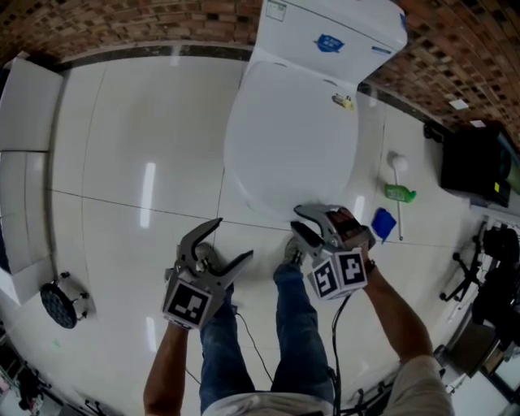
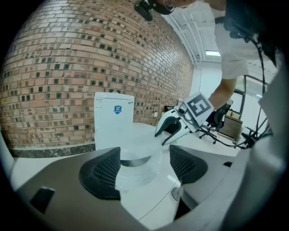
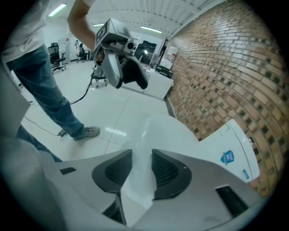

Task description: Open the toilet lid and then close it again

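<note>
Head view looks steeply down on a white toilet standing on pale floor tiles against a brick wall, its tank at the top of the picture. The lid lies nearly flat over the bowl. In the left gripper view a thin dark gap under its front suggests it is just off the seat. The right gripper sits at the lid's front edge, and its own view shows the two pads drawn close together with the white edge pinched between them. The left gripper hangs over the floor just in front of the toilet, jaws spread wide and holding nothing. The step in hand looks like the start of the opening. The next move calls for swinging the edge up and back in an arc about the hinge near the tank, keeping the pinch firm so the smooth plastic does not slip. A blue sticker sits on the tank, its print too small to read. A small white label at the tank's far edge is equally unreadable. Each gripper carries square black-and-white markers, which are patterns, not words.
</note>
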`<control>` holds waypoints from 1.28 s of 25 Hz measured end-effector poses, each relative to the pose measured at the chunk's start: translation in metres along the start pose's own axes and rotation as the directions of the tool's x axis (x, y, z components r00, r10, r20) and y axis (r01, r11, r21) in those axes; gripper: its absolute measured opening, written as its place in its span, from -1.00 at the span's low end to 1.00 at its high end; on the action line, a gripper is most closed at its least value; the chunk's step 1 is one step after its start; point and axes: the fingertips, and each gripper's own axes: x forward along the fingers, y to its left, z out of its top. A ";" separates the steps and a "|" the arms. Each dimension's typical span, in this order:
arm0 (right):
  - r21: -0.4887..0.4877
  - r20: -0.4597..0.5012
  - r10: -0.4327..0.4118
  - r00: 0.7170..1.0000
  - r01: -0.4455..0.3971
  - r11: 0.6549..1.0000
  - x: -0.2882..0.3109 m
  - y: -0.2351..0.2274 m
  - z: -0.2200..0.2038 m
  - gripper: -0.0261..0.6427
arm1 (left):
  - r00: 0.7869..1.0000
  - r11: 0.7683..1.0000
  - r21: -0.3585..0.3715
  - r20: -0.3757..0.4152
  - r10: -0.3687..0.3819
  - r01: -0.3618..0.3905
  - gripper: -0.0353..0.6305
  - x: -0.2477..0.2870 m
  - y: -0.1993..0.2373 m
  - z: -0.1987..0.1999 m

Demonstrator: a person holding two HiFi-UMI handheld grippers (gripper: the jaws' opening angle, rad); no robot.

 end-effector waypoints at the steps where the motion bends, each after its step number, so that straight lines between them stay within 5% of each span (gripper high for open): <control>1: 0.029 0.017 -0.034 0.999 0.033 0.999 -0.007 -0.006 0.004 -0.53 | 1.000 1.000 0.001 0.000 0.001 -0.001 0.13 -0.001 0.000 0.001; 7: 0.158 0.068 -0.189 0.980 0.176 0.972 -0.038 -0.032 0.017 -0.61 | 0.999 0.999 0.005 0.008 0.037 -0.037 0.13 -0.006 0.004 0.011; 14: 0.221 0.134 -0.383 0.914 0.349 0.911 -0.084 -0.084 0.037 -0.79 | 0.998 0.998 0.018 0.025 0.062 -0.062 0.13 -0.002 0.010 0.023; 17: 0.213 0.164 -0.485 0.859 0.450 0.867 -0.107 -0.118 0.045 -0.89 | 0.997 0.998 0.015 0.037 0.062 -0.063 0.13 -0.002 0.006 0.030; 24: 0.244 0.204 -0.730 0.652 0.688 0.683 -0.153 -0.258 0.054 -0.92 | 0.995 0.997 0.021 0.070 0.068 -0.069 0.13 -0.002 -0.001 0.063; 32: 0.237 0.055 -0.784 0.618 0.755 0.612 -0.149 -0.427 0.033 -0.92 | 0.988 0.991 0.017 0.091 0.128 -0.130 0.13 -0.025 0.022 0.108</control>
